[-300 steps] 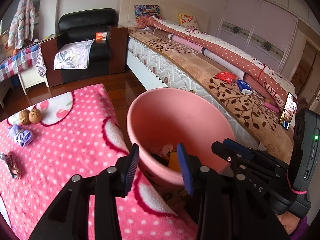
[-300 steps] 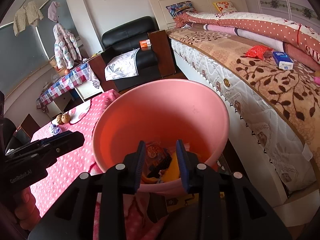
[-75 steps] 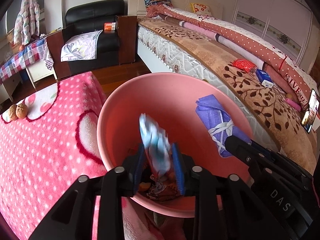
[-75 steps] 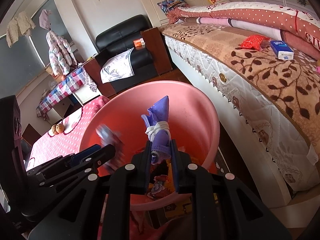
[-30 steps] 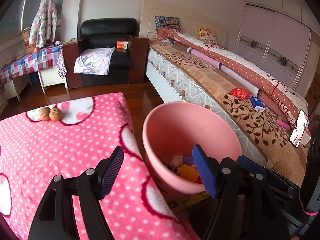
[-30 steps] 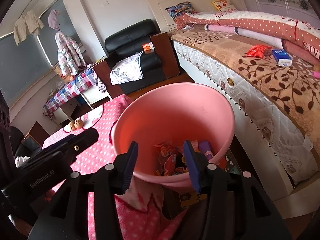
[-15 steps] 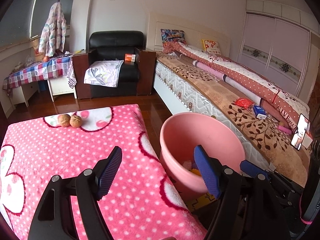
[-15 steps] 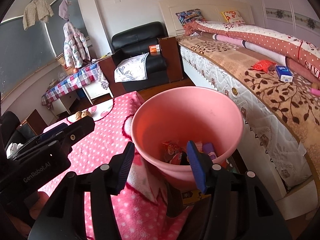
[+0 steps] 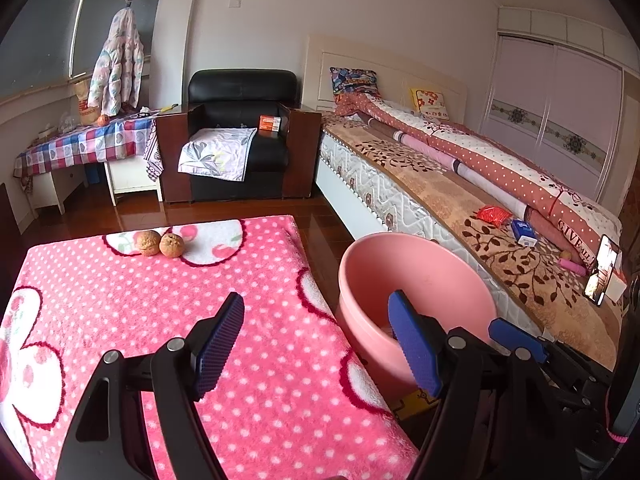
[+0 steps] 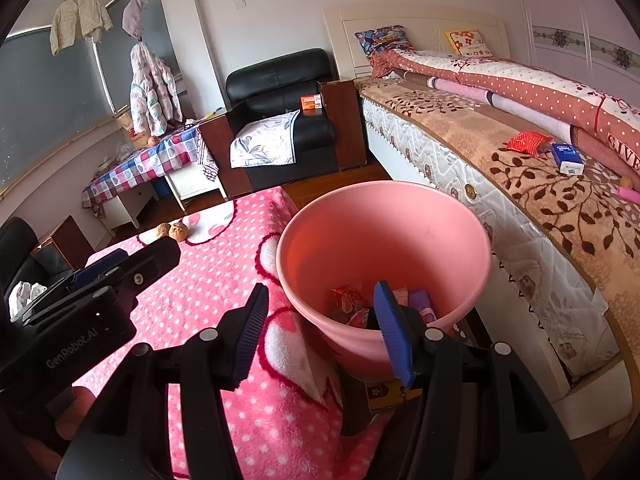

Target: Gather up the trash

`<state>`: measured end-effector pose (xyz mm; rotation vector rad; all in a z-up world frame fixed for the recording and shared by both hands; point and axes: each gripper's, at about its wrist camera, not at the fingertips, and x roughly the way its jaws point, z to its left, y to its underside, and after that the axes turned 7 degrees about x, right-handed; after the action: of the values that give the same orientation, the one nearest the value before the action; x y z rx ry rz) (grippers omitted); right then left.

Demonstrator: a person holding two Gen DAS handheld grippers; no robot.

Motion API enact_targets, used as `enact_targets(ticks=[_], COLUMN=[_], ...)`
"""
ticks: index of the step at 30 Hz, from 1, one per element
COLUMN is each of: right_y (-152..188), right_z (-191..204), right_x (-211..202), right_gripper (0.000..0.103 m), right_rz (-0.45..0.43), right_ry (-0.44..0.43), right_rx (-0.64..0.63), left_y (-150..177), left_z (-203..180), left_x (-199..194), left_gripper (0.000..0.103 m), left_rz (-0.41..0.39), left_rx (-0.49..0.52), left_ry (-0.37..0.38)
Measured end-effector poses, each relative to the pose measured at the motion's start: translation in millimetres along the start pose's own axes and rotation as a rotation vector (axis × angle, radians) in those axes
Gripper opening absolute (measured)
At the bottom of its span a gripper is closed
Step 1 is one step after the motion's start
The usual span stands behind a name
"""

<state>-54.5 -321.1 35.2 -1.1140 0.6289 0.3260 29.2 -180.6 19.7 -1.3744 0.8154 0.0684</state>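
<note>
A pink bin [image 9: 420, 276] stands on the floor beside the table, between it and the bed. In the right wrist view the bin [image 10: 384, 240] holds several wrappers [image 10: 348, 300] and a purple pouch [image 10: 420, 300]. My left gripper [image 9: 316, 344] is open and empty, above the table's near right corner. My right gripper [image 10: 322, 334] is open and empty too, above the bin's near rim. Two walnuts [image 9: 160, 244] lie at the far end of the pink dotted blanket [image 9: 160, 300] that covers the table. The left gripper [image 10: 132, 260] also shows in the right wrist view.
A long bed [image 9: 440, 200] runs along the right, with a red packet [image 9: 494, 214], a blue box [image 9: 524, 232] and a phone [image 9: 604, 268] on it. A black armchair [image 9: 240, 140] and a checked side table [image 9: 80, 144] stand at the back. A yellow box [image 10: 392, 394] lies by the bin's foot.
Both grippers let a wrapper and the purple pouch go into the bin, opened, and drew back and up. The bin now looks smaller and more of the table shows.
</note>
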Motion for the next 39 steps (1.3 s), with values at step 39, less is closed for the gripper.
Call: enact_targets(ticks=[39], right_y=[-13], right_z=[12], right_x=[-7], right_gripper=[0.056], right_rz=[-0.034], right_ry=[0.02], right_rx=[-0.005], left_y=[1], left_z=[13], left_x=[-9], left_gripper=[0.07], left_rz=[-0.015], left_rx=[-0.027], left_ry=[-0.008])
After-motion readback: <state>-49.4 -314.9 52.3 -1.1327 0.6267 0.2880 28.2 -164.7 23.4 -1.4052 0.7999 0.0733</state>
